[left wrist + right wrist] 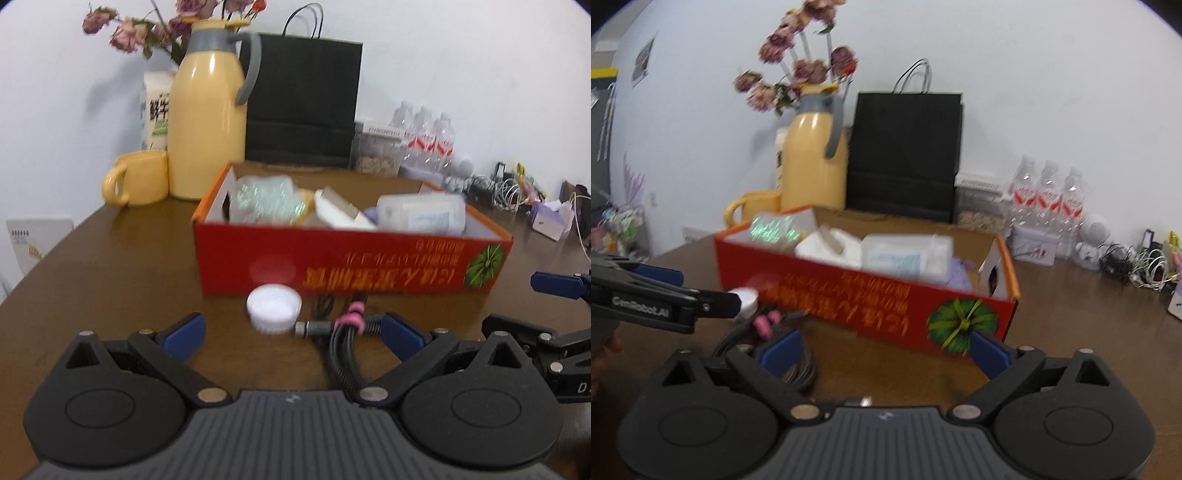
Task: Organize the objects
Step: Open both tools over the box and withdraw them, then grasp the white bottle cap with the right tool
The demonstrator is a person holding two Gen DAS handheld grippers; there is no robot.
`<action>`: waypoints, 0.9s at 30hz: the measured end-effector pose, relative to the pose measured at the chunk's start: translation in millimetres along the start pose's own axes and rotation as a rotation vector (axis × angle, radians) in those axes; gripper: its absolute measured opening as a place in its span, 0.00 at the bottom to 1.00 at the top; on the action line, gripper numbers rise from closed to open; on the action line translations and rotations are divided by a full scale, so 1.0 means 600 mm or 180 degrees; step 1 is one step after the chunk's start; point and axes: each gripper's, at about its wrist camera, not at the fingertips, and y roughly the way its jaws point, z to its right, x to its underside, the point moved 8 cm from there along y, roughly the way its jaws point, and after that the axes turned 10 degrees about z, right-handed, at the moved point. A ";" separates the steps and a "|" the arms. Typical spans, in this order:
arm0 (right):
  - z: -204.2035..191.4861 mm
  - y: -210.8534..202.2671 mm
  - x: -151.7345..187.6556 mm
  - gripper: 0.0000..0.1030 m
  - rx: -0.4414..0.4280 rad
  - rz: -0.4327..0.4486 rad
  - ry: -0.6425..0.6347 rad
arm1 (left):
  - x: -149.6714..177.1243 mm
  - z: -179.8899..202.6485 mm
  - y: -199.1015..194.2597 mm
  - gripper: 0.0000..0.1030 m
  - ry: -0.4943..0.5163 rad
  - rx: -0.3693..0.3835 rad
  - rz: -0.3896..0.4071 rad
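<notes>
Left hand-held gripper (291, 334): blue-padded jaws spread wide, nothing between the pads. Ahead of it on the dark brown wooden counter (122, 266) lie a white ribbed plastic bottle cap (273, 308) and, just beside the cap, a coiled black braided cable bound with pink ties (347, 332). Both lie just in front of the open red cardboard box (351, 266) holding white packets. Right hand-held gripper (882, 354): jaws wide, empty, facing the box's green-printed corner.
</notes>
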 end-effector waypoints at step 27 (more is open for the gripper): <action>-0.044 -0.025 0.062 0.27 -0.0402 -0.0615 0.0139 | 0.013 0.002 -0.017 1.00 0.0037 -0.0055 0.0034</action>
